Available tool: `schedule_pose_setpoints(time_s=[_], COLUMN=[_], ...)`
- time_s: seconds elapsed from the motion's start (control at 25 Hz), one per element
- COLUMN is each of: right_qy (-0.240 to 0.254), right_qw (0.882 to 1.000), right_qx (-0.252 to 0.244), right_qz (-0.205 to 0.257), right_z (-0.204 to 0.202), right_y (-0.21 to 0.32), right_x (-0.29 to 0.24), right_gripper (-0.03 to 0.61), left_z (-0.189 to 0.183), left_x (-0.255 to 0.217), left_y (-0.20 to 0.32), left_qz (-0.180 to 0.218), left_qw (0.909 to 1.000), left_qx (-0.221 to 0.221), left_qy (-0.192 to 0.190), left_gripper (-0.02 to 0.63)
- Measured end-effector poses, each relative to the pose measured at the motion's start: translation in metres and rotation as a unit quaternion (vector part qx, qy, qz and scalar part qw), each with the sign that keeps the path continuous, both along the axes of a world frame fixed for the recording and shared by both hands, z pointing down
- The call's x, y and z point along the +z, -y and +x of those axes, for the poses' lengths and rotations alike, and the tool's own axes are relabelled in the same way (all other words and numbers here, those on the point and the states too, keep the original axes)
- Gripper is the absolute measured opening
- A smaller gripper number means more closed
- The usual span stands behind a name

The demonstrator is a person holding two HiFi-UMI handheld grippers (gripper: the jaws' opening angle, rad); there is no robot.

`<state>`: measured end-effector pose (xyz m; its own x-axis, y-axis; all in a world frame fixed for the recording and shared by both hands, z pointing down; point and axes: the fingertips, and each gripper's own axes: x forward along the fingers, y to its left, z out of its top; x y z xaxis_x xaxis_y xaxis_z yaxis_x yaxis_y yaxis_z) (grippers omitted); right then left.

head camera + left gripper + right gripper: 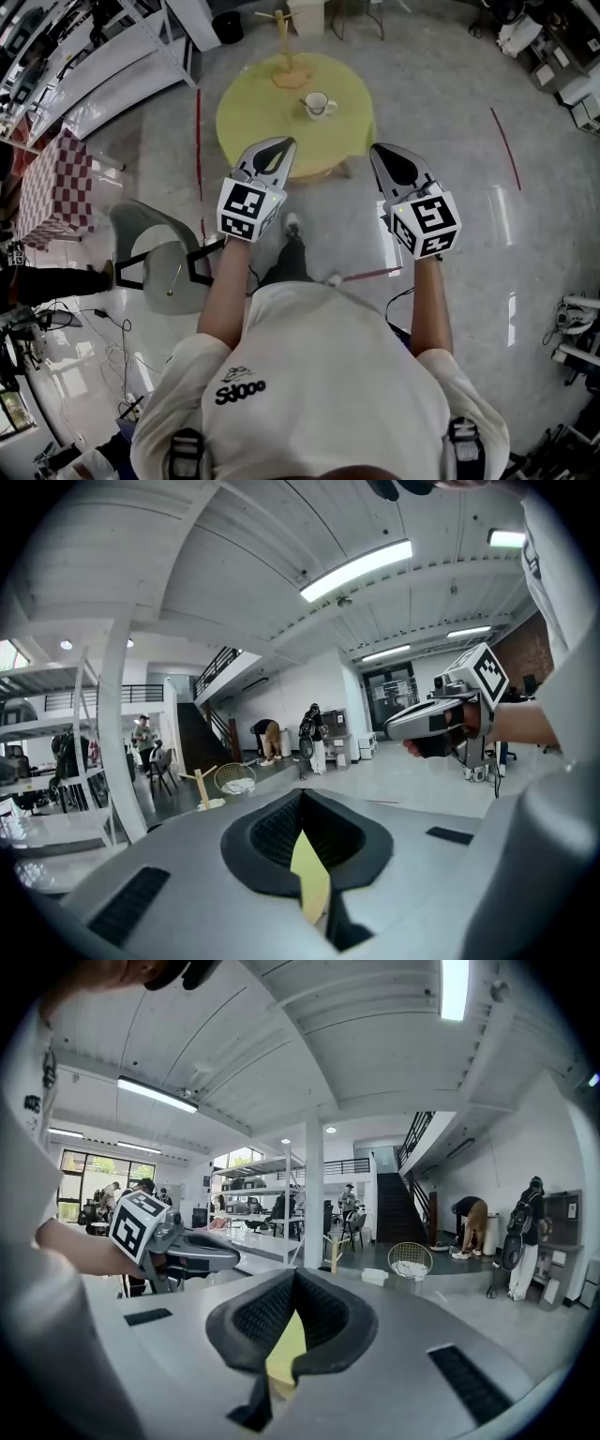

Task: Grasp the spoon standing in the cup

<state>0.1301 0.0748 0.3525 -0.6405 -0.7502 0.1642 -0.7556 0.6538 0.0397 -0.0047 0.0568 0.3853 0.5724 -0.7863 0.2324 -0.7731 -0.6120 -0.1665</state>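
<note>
Yellow round worktop (258, 112) carries the white cup (319, 105), well ahead of both grippers (the spoon in it is too small to pick out). The left gripper (284, 143) and right gripper (377, 150) hover side by side, fingers pressed together on nothing. The approach looks barely begun. Next, one gripper must close in, spread its fingers and straddle the handle.

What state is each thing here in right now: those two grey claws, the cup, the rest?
White cup: upright on the round yellow table, untouched.
Spoon: too small to make out.
Left grey two-jaw gripper: shut, empty, touching nothing.
Right grey two-jaw gripper: shut, empty, touching nothing.
Light wooden stand: upright at the table's far edge.
</note>
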Motion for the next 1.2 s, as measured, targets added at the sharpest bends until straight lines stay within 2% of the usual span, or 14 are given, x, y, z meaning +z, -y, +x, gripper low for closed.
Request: schedule_pose_setpoints(time_s=[0.28, 0.56, 0.88, 1.2], right_qy=[-0.001, -0.007, -0.009, -0.027], right_qw=[1.000, 1.000, 0.999, 0.996], right_qx=[0.008, 0.012, 0.027, 0.053], right_qz=[-0.002, -0.003, -0.031, -0.066], right_z=[-0.010, -0.032, -0.064, -0.085], right_y=[0.044, 0.121, 0.209, 0.266], right_x=[0.007, 0.002, 0.011, 0.036], right_gripper=[0.015, 0.016, 0.015, 0.015], left_z=[-0.009, -0.028, -0.053, -0.067], left_x=[0.015, 0.013, 0.024, 0.052], left_y=[0.046, 0.128, 0.222, 0.278], left_qz=[-0.008, -0.006, -0.032, -0.070], left_qw=[1.0000, 0.9999, 0.9989, 0.9955], left_qx=[0.005, 0.014, 0.034, 0.064], left_qy=[0.002, 0.000, -0.004, -0.005], left_gripper=[0.026, 0.026, 0.026, 0.026])
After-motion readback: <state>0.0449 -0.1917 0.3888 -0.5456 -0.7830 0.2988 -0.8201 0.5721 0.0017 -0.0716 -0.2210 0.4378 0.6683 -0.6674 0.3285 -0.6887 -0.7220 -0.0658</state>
